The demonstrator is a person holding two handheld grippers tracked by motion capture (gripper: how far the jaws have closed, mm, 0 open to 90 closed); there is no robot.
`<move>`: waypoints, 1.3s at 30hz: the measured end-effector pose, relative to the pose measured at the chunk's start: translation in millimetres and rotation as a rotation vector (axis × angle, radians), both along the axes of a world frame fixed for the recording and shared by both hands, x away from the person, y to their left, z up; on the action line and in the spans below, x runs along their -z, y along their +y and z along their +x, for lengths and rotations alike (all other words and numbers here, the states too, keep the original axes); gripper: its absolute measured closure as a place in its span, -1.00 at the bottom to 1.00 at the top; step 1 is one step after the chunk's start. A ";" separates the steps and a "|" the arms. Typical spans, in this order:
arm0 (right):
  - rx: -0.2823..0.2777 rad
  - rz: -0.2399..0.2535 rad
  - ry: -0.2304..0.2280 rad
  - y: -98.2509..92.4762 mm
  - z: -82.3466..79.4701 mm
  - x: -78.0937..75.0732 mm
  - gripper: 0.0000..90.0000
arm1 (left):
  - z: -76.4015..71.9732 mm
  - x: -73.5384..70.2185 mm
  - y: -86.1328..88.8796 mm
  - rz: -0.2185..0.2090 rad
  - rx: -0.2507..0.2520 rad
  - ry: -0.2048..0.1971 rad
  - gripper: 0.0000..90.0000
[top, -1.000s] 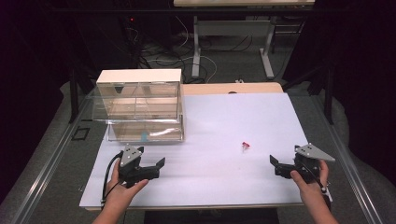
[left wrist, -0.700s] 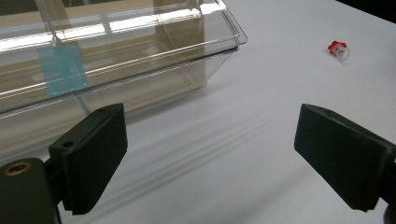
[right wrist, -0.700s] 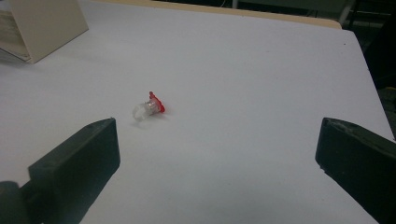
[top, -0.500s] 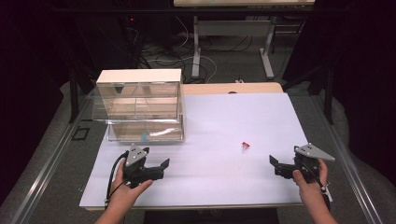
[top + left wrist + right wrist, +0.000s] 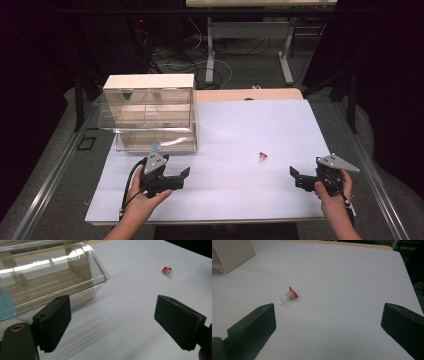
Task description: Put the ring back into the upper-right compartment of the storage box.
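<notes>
The left gripper (image 5: 172, 176) hovers low over the table (image 5: 240, 125) just in front of the drawer box (image 5: 149, 112), its jaws wide apart with nothing between them; they have just been closing a little. The right gripper (image 5: 305, 178) sits near the table's right edge, jaws equally spread and empty. Between the two, nearer the right one, lies the bulb (image 5: 262, 155): a small clear globe with a red base, on its side on the white sheet, touching nothing else.

To my eye this is the approach, before any pick. The box's lower drawer (image 5: 50, 285) stands pulled out, so the bulb looks bound for it. Next, one gripper must come down over the bulb and pinch it gently, since it is tiny, round and apt to roll.

Count: two grippers, one bulb, one box.
</notes>
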State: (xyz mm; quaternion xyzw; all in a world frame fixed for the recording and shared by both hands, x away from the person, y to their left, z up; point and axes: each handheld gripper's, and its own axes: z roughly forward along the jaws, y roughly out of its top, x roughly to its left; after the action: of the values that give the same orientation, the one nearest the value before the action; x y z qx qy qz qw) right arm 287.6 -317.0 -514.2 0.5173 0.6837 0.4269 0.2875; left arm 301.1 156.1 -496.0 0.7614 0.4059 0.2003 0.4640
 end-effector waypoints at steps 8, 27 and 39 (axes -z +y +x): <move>-0.003 0.004 0.003 0.4 -0.1 0.1 -1.00 | 10.0 -11.8 -16.2 -0.033 0.015 0.001 -0.68; -0.004 0.003 0.006 -2.1 -0.8 -1.6 -1.00 | 26.3 -34.1 -62.0 -0.004 0.076 -0.041 -0.63; -0.008 0.009 0.004 -2.0 -0.6 -1.3 -1.00 | 36.4 -39.9 -86.1 0.004 0.092 -0.021 -0.59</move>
State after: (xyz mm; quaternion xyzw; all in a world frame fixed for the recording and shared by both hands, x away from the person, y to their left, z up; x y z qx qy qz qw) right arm 287.0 -318.9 -512.9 0.5165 0.6844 0.4303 0.2821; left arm 337.5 69.9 -456.1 0.7780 0.3653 0.1879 0.4753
